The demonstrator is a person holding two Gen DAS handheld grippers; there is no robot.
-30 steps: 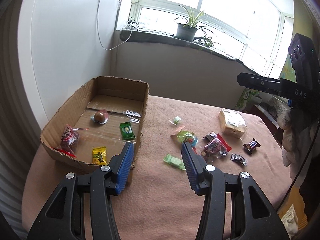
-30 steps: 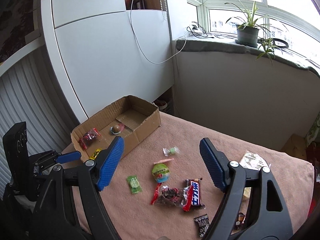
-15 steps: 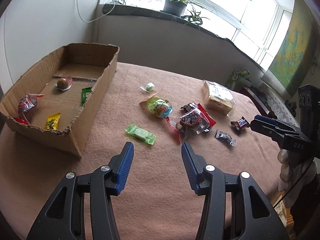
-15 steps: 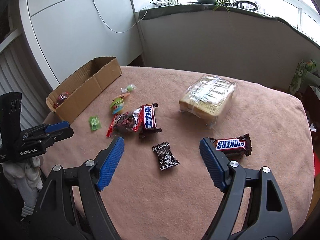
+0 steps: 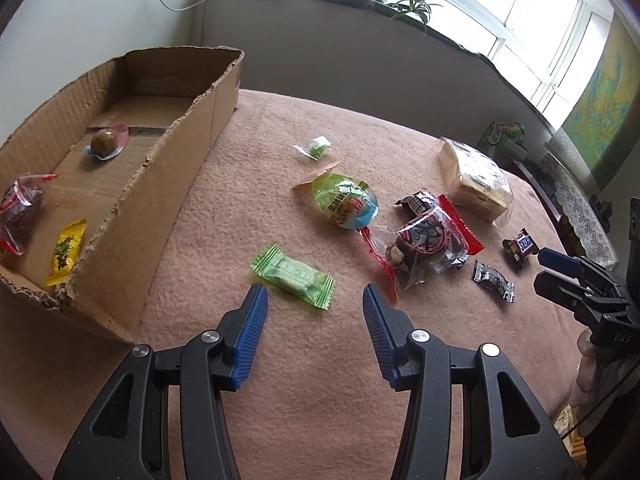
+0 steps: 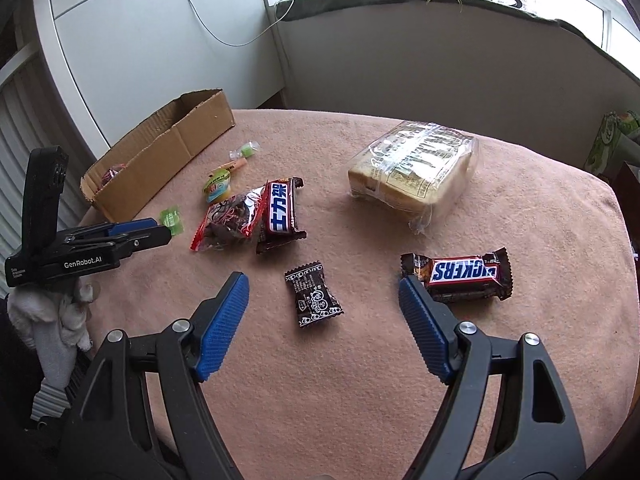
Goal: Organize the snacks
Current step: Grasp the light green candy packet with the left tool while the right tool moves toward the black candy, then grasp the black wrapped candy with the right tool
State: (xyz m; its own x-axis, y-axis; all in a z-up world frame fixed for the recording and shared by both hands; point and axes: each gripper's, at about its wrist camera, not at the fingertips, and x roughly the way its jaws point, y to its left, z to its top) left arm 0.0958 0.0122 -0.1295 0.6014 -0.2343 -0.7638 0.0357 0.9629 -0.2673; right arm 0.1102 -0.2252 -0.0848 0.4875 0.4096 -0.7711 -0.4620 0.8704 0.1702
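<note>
Surface: pink blanket-covered table under a window sill with potted plants; loose snacks lay across it, and a cardboard box sat at its left end.
Green candy: the green wrapped candy lay flat on the blanket, just ahead of the left gripper and beside the box wall.
Black candy: the small black wrapped candy lay between the fingers of the right gripper, in line with them but untouched.
Left gripper: jaws about half open, empty, hovering short of the green candy.
Right gripper: jaws wide, having just narrowed slightly, nothing pinched between them.
Handling: both candies looked light and small, with slick, crinkly wrappers likely to slide on the pads; a hold across the padded middle seemed safer than on the thin crimped ends.
Other snacks: a Snickers bar lay just beside the right gripper's right finger; a bagged loaf sat farther back, soft and probably easy to crush.
Box contents: a yellow candy, a red bag and a round brown sweet were already inside.
Hard to tell: the box's near corner was cut off, and its wall hid part of the floor; whether either gripper touched the blanket could not be judged.
</note>
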